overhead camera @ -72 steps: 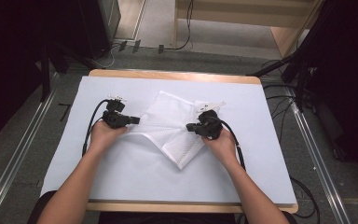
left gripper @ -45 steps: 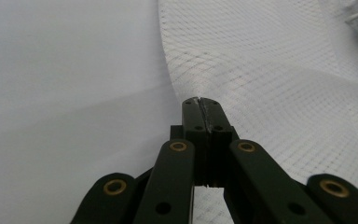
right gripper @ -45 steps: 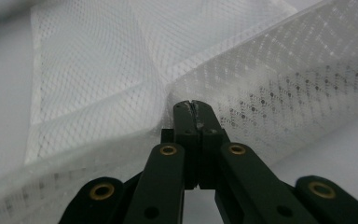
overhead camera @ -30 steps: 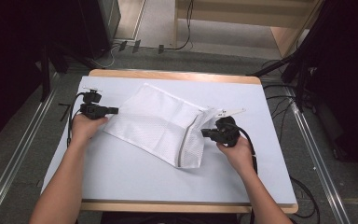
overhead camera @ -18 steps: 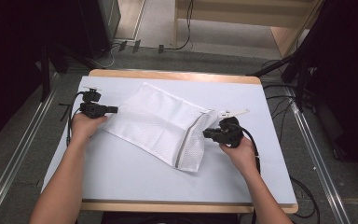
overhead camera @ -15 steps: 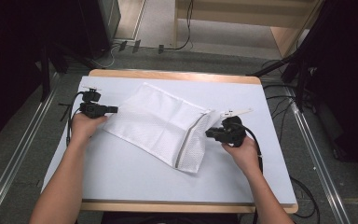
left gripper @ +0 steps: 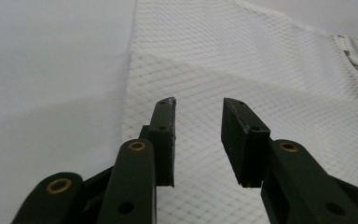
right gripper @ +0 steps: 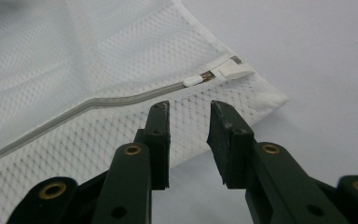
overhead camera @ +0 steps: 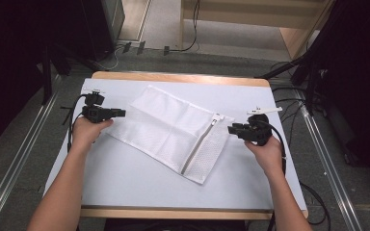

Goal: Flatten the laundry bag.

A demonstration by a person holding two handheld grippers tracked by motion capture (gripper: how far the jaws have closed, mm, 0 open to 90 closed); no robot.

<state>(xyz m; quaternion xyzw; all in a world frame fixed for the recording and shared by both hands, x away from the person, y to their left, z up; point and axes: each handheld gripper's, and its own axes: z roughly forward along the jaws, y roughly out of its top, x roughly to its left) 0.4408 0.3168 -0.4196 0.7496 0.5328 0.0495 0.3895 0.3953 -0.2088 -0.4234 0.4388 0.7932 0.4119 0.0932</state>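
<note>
White mesh bag (overhead camera: 173,129) lies flat mid-table (overhead camera: 125,183), bare margins around. Your left gripper (overhead camera: 120,113) and right gripper (overhead camera: 231,129) have just been opening; both hold nothing.

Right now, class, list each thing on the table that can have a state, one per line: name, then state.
Mesh bag: spread flat, lying at a slant on the table.
Zip: closed, its pull at the end.
Left gripper: jaws apart, just opened, holding nothing.
Right gripper: jaws apart, just opened, holding nothing.
</note>
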